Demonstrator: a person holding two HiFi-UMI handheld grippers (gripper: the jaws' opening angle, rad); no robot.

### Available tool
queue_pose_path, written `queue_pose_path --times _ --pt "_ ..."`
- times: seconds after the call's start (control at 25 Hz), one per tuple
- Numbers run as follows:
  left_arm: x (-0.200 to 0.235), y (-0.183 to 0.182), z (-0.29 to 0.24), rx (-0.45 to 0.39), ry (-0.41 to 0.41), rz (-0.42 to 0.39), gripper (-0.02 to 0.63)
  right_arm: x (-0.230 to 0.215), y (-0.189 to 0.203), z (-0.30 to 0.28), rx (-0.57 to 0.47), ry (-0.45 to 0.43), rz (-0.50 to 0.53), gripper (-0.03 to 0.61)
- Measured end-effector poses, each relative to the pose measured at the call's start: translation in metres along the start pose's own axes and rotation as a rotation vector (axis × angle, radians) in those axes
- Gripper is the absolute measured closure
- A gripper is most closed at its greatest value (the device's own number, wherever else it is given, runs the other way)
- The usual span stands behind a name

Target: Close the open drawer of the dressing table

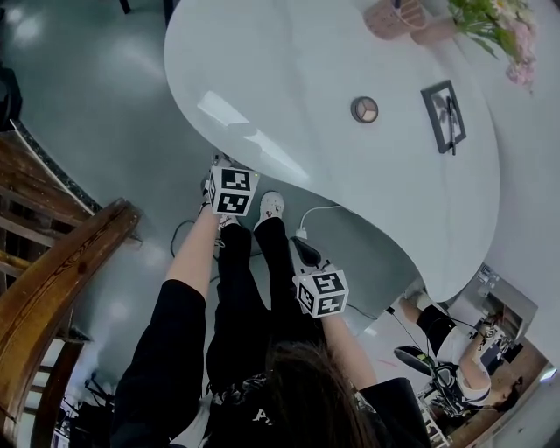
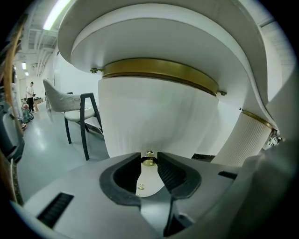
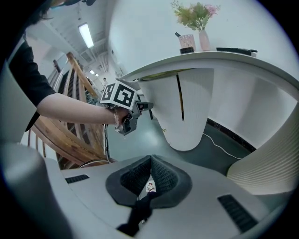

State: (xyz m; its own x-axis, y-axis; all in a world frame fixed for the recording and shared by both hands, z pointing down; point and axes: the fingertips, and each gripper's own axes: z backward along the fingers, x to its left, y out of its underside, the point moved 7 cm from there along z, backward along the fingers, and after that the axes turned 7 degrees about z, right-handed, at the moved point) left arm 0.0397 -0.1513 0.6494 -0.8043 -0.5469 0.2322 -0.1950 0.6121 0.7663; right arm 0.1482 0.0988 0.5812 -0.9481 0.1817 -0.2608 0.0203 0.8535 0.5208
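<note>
The white dressing table (image 1: 332,79) has a curved, fluted drawer front (image 2: 154,121) under a brass band (image 2: 163,70). A small brass knob (image 2: 149,161) on that front sits between the tips of my left gripper (image 2: 149,158), and the pads close on it from both sides. In the head view the left gripper (image 1: 223,175) reaches under the table's near edge. In the right gripper view the left gripper (image 3: 125,114) is held against the drawer side of the table. My right gripper (image 3: 150,161) hangs back over the floor by the person's leg (image 1: 306,254), shut with nothing in it.
On the tabletop are a picture frame (image 1: 444,115), a round dish (image 1: 364,109) and a vase of flowers (image 1: 499,26). A wooden stair rail (image 1: 61,271) runs along the left. A chair (image 2: 79,112) stands left of the table, and a white cable (image 1: 315,213) lies on the floor.
</note>
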Motion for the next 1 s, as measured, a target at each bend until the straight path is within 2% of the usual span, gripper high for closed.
queue_pose_path --times 0.16,0.6,0.76,0.88,1.0 --pt "0.001 0.001 -0.003 0.006 0.027 -0.01 0.494 0.002 0.003 0.0 0.006 -0.005 0.005 0.552" --pt "0.0 0.0 -0.006 -0.001 0.033 -0.066 0.495 0.012 0.003 -0.002 0.003 -0.008 0.011 0.552" --pt "0.002 0.0 -0.005 -0.001 0.046 -0.06 0.495 0.017 0.001 -0.005 -0.01 -0.009 0.004 0.552" --pt "0.005 0.0 -0.002 0.023 0.058 -0.047 0.434 0.021 -0.002 -0.004 -0.022 -0.008 0.002 0.552" --pt "0.01 0.004 0.007 0.063 0.046 -0.028 0.403 0.026 -0.006 -0.001 -0.038 -0.006 -0.005 0.552"
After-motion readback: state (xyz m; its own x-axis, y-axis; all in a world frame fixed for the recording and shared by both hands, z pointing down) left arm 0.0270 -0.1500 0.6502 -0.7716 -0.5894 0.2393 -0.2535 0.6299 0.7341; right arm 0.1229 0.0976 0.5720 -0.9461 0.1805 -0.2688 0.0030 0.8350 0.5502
